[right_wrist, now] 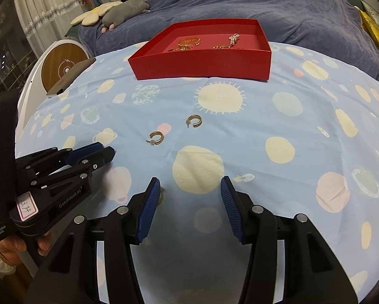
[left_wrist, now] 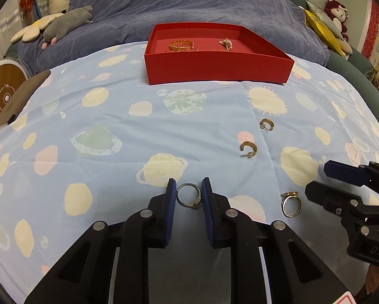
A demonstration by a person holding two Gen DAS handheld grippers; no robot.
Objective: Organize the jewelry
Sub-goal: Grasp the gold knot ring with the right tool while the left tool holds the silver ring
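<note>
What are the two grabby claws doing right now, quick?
Left gripper: shut on the silver ring lying on the cloth.
Right gripper: open and holding nothing.

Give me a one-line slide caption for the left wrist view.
Left tongs close around a silver ring on the planet-print cloth, red box beyond.

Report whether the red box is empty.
Not empty. The red box holds a gold bracelet and a pearl piece on its floor.
</note>
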